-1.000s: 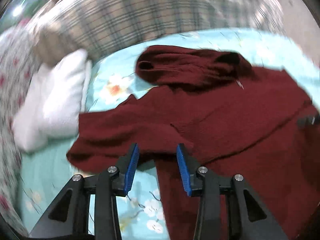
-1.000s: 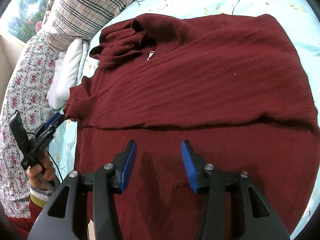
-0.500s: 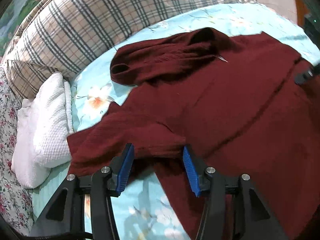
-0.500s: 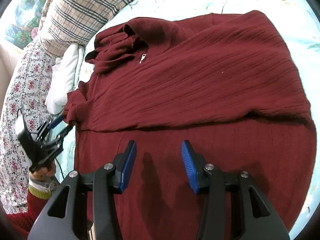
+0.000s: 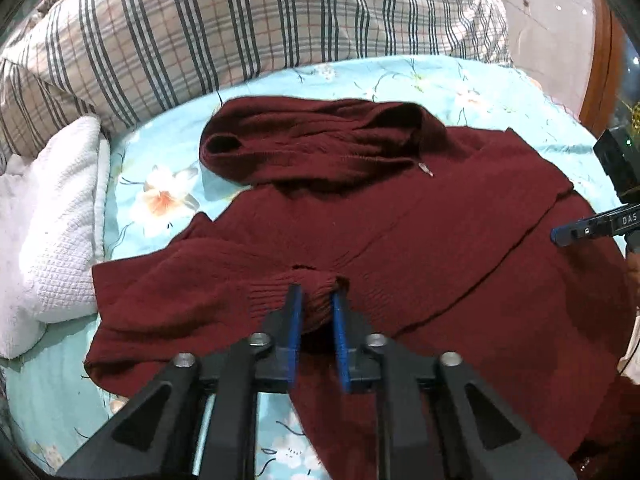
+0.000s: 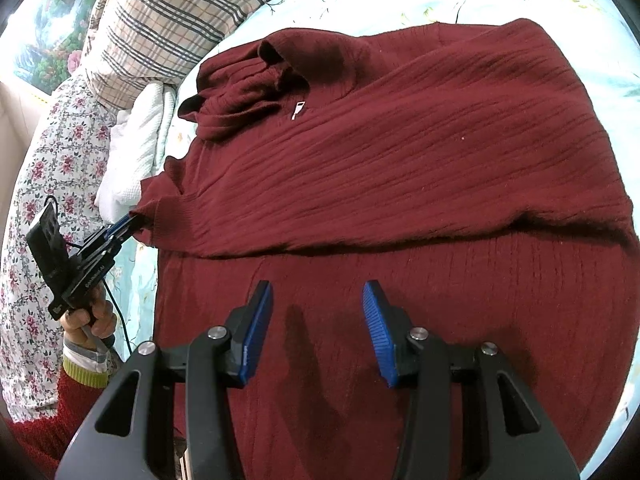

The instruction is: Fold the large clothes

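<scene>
A dark red knit sweater (image 5: 400, 240) lies spread on a light blue floral bedsheet (image 5: 160, 168), its high collar (image 5: 304, 148) bunched at the far end. My left gripper (image 5: 316, 304) is shut on the sweater's ribbed sleeve cuff (image 5: 280, 292) at the left side. In the right wrist view the sweater (image 6: 400, 168) fills the frame with a sleeve folded across the body, and the left gripper (image 6: 132, 222) pinches the cuff at the left edge. My right gripper (image 6: 316, 316) is open and empty, just above the lower body of the sweater.
A plaid pillow (image 5: 240, 32) lies at the head of the bed. A white waffle-textured cloth (image 5: 52, 232) sits left of the sweater. A floral quilt (image 6: 36, 184) runs along the left side. A wooden frame (image 5: 600, 60) stands at the far right.
My left gripper moved forward onto the sleeve cuff and shut on it. My right gripper stayed open over the sweater's lower body.
</scene>
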